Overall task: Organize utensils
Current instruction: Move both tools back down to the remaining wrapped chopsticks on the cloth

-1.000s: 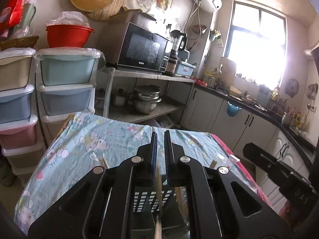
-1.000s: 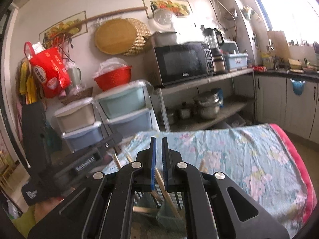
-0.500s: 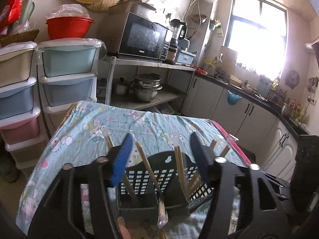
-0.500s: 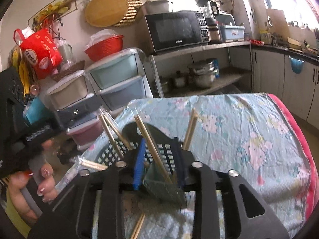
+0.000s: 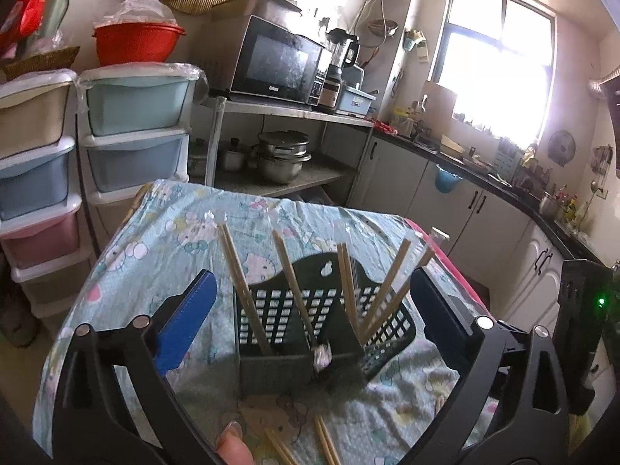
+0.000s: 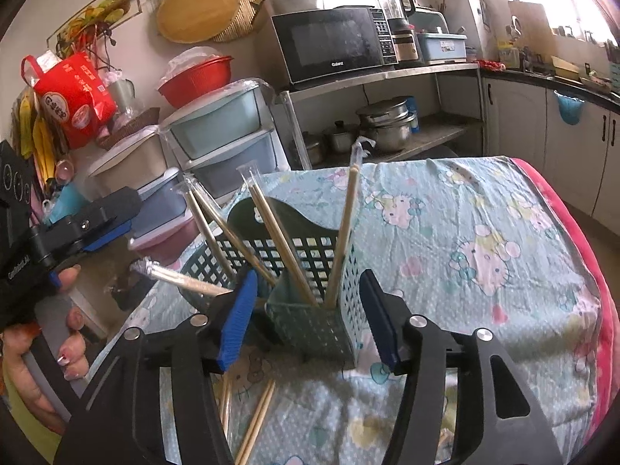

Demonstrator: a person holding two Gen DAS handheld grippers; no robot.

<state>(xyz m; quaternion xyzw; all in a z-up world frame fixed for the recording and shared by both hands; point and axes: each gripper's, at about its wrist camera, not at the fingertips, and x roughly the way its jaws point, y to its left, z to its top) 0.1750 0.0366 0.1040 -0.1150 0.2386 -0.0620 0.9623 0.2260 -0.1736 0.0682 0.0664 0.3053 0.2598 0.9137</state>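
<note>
Kitchen counter [image 5: 162,240], cartoon cloth; chopstick caddy [image 5: 310,321] at 12 o'clock. Left gripper [image 5: 310,302] and right gripper [image 6: 306,310], fingers spread, empty. Risk: clipping leaning chopsticks [image 6: 279,240] tips the caddy.

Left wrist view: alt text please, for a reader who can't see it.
The open left gripper frames a dark slotted utensil basket holding several upright wooden chopsticks, on a cartoon-print tablecloth. More loose chopsticks lie in front of it.
</note>
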